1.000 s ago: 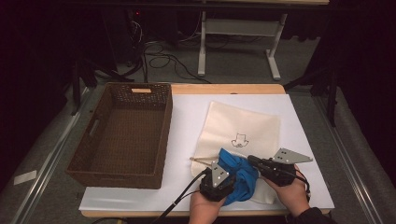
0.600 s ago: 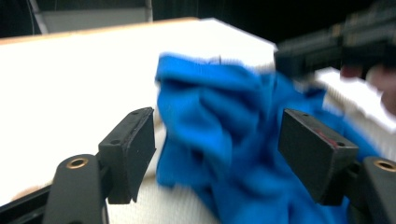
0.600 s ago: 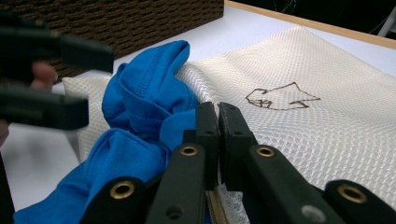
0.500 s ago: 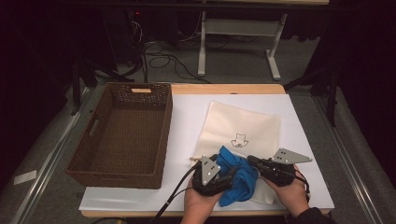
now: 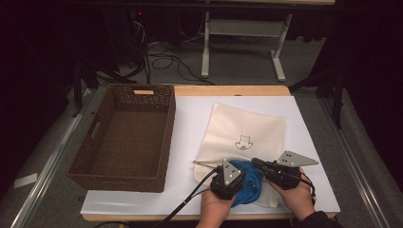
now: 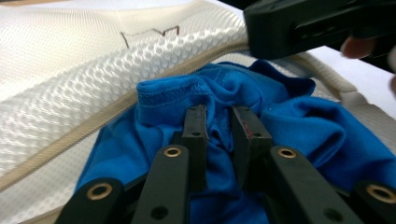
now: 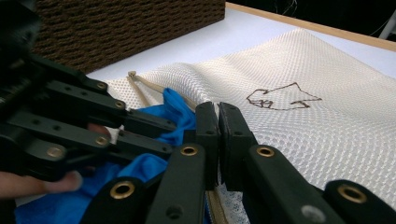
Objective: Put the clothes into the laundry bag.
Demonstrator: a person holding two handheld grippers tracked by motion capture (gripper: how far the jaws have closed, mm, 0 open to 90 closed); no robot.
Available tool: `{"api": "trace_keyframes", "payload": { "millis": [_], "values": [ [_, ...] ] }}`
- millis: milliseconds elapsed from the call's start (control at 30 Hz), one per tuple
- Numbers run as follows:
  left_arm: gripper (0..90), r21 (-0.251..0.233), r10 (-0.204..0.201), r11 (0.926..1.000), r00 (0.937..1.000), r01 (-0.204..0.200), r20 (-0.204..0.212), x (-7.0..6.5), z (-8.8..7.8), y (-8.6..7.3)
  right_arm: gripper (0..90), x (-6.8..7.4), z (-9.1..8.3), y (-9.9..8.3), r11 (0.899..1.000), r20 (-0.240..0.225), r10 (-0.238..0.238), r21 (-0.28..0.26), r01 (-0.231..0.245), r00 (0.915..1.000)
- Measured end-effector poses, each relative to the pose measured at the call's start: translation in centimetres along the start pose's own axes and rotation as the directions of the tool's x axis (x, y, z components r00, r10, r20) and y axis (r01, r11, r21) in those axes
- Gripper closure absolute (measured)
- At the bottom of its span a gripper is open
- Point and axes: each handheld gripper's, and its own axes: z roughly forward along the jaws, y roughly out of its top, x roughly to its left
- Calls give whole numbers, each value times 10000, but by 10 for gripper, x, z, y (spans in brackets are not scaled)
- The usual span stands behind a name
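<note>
A cream mesh bag (image 5: 242,130) with a small drawn mark lies flat on the white sheet, its mouth toward me. A blue cloth (image 5: 252,185) is bunched at that mouth, partly inside it. My left gripper (image 6: 219,114) has just been closing, and its pads now pinch a fold of the blue cloth (image 6: 303,121). In the high view it sits at the cloth's left side (image 5: 240,178). My right gripper (image 7: 218,109) is shut on the bag's cream rim, just right of the blue cloth (image 7: 175,105). From above, the right gripper (image 5: 257,165) points left over the cloth.
A brown wicker basket (image 5: 102,130) stands with nothing in it on the left of the white sheet (image 5: 190,123). The bag's drawstring end (image 7: 133,74) lies toward the basket. A cable (image 5: 185,204) trails from the left gripper off the front edge.
The left gripper drew a little left, then came back right into the blue cloth, and its jaws closed on a fold. The right gripper and the bag have stayed put.
</note>
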Motion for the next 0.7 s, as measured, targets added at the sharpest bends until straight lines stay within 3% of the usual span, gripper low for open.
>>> {"api": "trace_keyframes", "payload": {
  "millis": [433,500,700],
  "values": [
    [651,200,-719,9971,9965,728,-433,11,15,2,887,0,0,0,10000,-6,40,7,-40,10000],
    [631,166,-671,9976,9968,679,-439,11,13,2,887,0,-1,0,10000,-7,57,-4,-57,10000],
    [454,-402,-666,9971,9972,653,-329,8,-6,-2,887,-1,-2,0,9999,4,99,-67,-99,10000]
  ]
}}
